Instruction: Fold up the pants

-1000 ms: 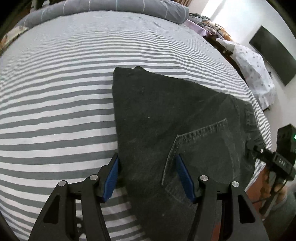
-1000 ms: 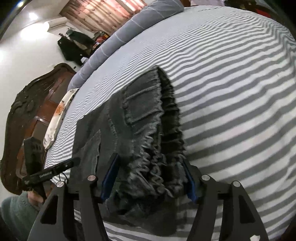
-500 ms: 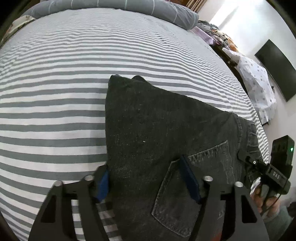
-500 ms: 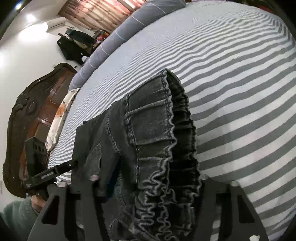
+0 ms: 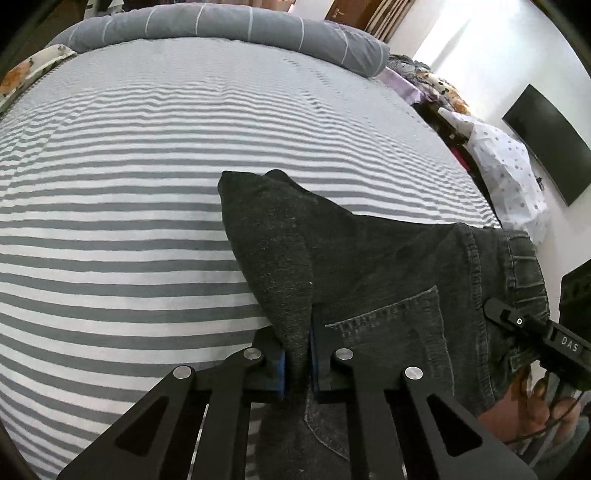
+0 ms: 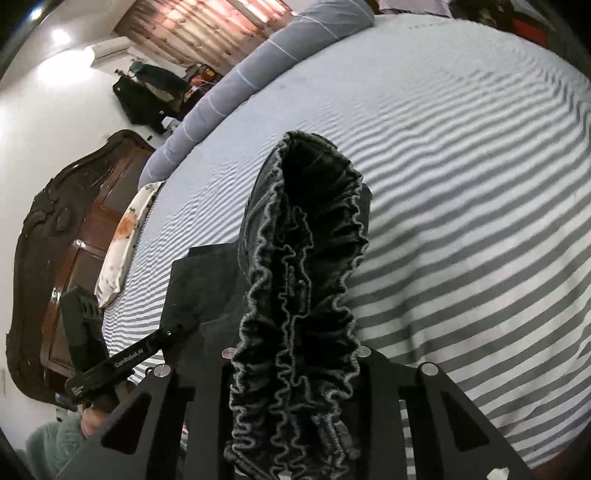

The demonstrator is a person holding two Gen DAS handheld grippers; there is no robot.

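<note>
Dark grey denim pants (image 5: 369, 266) lie folded on the striped bed, back pocket up. My left gripper (image 5: 297, 363) is shut on the near left edge of the pants, a pinched ridge of fabric rising between the blue pads. My right gripper (image 6: 295, 362) is shut on the ruffled elastic waistband (image 6: 303, 280) and holds it lifted off the bed; its fingertips are hidden by the bunched fabric. Each gripper also shows in the other's view: the right one at the right edge of the left wrist view (image 5: 532, 328), the left one at the lower left of the right wrist view (image 6: 122, 358).
The grey-and-white striped sheet (image 5: 129, 206) covers the bed. A grey bolster (image 5: 229, 22) lies along the far edge. A carved wooden headboard (image 6: 48, 251) stands at left. A wall TV (image 5: 546, 144) and clutter sit to the right of the bed.
Both grippers have closed on the pants: the left on the side edge, the right on the waistband. The fabric has been bunched and lifted off the sheet.
</note>
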